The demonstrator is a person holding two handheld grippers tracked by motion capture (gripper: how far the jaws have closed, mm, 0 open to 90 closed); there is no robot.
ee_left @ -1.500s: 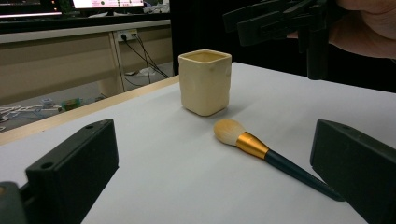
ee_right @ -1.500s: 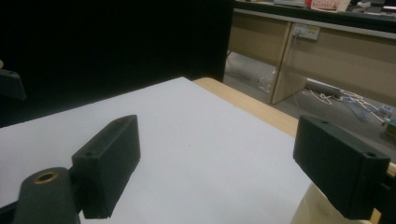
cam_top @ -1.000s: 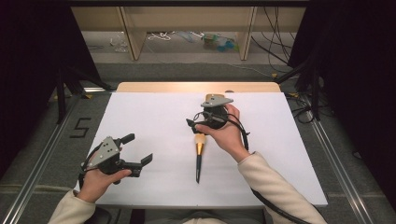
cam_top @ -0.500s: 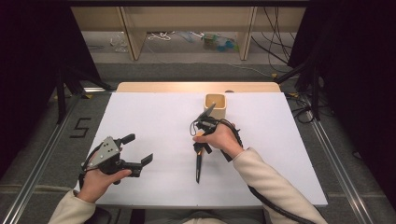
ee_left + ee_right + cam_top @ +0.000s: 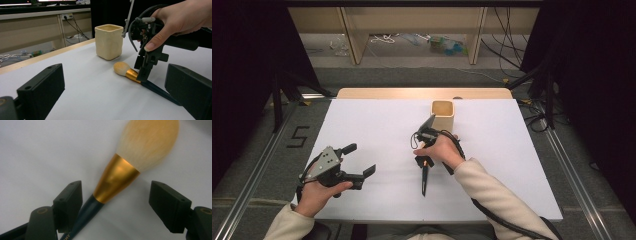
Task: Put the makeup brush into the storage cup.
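Both jaws of the right claw [image 5: 115,207] have just been closing, not yet touching, astride the brush [image 5: 117,177]; handle runs toward the person, left claw [image 5: 357,167] open, well apart

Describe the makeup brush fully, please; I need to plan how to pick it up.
The makeup brush lies flat on the white table, just in front of the cream cup and apart from it. It has a fluffy, pale orange-tipped head, a shiny gold ferrule and a slim dark handle with small lettering. Its head points toward the cup. The right claw straddles the ferrule and handle with its jaws apart; the left one looks very near the handle, contact unclear.
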